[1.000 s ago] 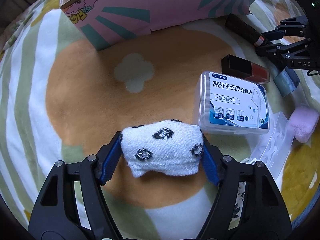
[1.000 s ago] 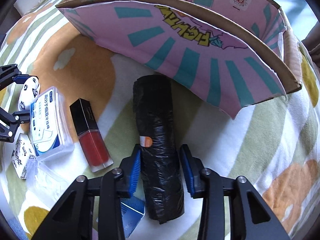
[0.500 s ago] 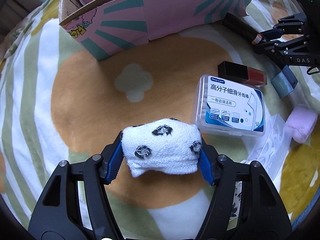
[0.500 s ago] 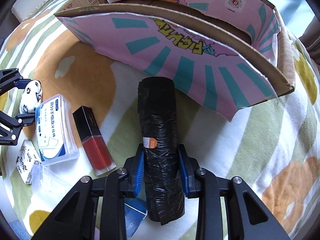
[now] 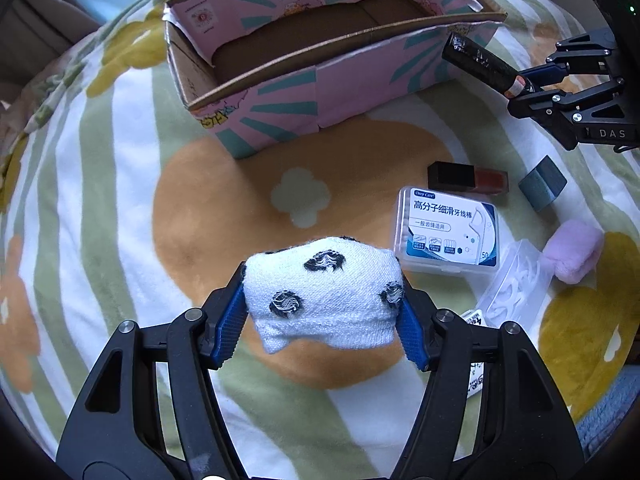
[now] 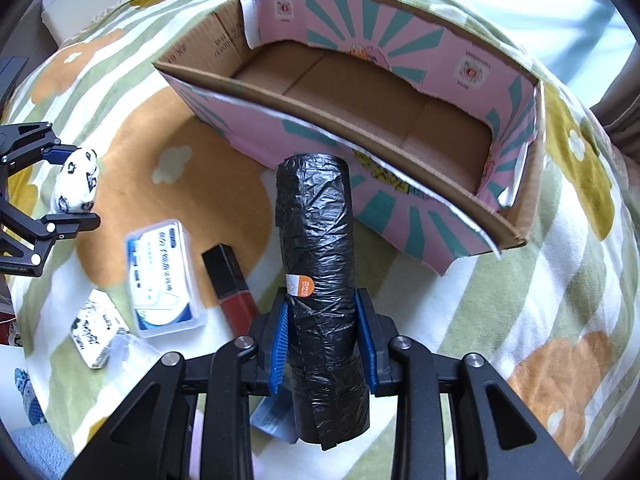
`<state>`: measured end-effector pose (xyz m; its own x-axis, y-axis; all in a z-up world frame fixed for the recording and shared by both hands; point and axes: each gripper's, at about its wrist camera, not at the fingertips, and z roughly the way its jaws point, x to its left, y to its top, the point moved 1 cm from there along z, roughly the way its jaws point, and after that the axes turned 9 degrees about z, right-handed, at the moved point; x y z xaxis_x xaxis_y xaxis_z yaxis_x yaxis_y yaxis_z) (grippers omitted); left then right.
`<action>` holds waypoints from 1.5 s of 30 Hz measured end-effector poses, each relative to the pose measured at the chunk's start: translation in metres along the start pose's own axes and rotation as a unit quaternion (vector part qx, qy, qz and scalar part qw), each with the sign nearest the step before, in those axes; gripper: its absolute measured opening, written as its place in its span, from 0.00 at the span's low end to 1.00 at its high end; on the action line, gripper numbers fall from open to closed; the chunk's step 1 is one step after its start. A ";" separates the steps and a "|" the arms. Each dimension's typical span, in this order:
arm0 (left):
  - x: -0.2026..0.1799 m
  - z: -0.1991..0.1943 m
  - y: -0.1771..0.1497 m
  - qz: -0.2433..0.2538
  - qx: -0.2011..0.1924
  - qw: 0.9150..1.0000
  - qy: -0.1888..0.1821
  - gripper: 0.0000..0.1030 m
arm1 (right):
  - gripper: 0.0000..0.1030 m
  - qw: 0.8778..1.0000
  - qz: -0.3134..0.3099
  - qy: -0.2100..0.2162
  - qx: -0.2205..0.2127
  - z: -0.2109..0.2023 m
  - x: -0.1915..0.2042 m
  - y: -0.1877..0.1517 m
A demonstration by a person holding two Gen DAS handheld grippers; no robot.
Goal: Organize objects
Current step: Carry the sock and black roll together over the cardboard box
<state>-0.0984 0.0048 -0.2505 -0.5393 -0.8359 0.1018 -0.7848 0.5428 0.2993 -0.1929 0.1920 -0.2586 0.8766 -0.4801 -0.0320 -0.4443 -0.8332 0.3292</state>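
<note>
The left gripper [image 5: 322, 312] pinches a rolled white sock with black blotches [image 5: 324, 292] between its blue pads, holding it above the orange patch of the striped, flower-patterned blanket [image 5: 100, 184]. The right gripper [image 6: 323, 340] clamps a roll of black bin bags [image 6: 320, 264] near its lower end; the roll points forward and up, its far end just in front of the near wall of the pink-and-teal cardboard box [image 6: 400, 216]. An orange-and-white sticker on the roll carries writing too small to read. Seen from the left wrist, the right gripper's black frame bears the letters "DAS".

The open box lies ahead of both grippers with its brown floor bare. On the blanket between the grippers lie a clear floss-pick case [image 5: 446, 230] with a blue-and-white label reading "Deep Care", Chinese text and "50", a red lip-gloss tube with a black cap [image 5: 468, 178] just beyond it, a small grey-blue box [image 5: 542, 184], a pink fluffy bundle [image 5: 574, 250] and a clear plastic tray [image 5: 516, 286] beside the case. A white packet with black script [image 6: 96, 326] lies near the tray.
</note>
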 end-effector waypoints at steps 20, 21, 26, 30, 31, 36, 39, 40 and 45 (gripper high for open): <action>0.008 -0.178 0.019 -0.106 -0.071 0.992 0.010 0.60 | 0.27 0.986 0.157 -0.006 -0.059 -0.199 0.084 0.027; 0.007 -0.185 0.019 -0.114 -0.074 0.991 0.012 0.60 | 0.27 0.984 0.166 -0.007 -0.061 -0.207 0.085 0.025; 0.001 -0.212 0.020 -0.157 -0.077 0.984 0.023 0.60 | 0.27 0.973 0.216 -0.022 -0.072 -0.241 0.086 0.014; -0.006 -0.222 0.016 -0.184 -0.078 0.979 0.034 0.60 | 0.27 0.965 0.245 -0.036 -0.087 -0.258 0.086 0.004; -0.007 -0.222 0.015 -0.189 -0.080 0.978 0.032 0.60 | 0.27 0.964 0.249 -0.037 -0.090 -0.260 0.086 0.003; -0.008 -0.221 0.018 -0.184 -0.080 0.979 0.034 0.60 | 0.27 0.963 0.248 -0.042 -0.094 -0.261 0.087 0.007; -0.006 -0.221 0.024 -0.183 -0.082 0.979 0.036 0.60 | 0.27 0.963 0.248 -0.043 -0.098 -0.261 0.085 0.014; -0.004 -0.221 0.026 -0.184 -0.082 0.979 0.033 0.60 | 0.27 0.963 0.247 -0.043 -0.099 -0.261 0.085 0.017; 0.008 -0.223 0.044 -0.189 -0.087 0.978 0.029 0.60 | 0.27 0.963 0.243 -0.043 -0.106 -0.263 0.079 0.037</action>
<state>-0.0690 0.0040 -0.0254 -0.1985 -0.9801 0.0052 -0.8581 0.1764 0.4823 -0.0915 0.1954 -0.0011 0.5515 -0.8282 0.0999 -0.7428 -0.4330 0.5107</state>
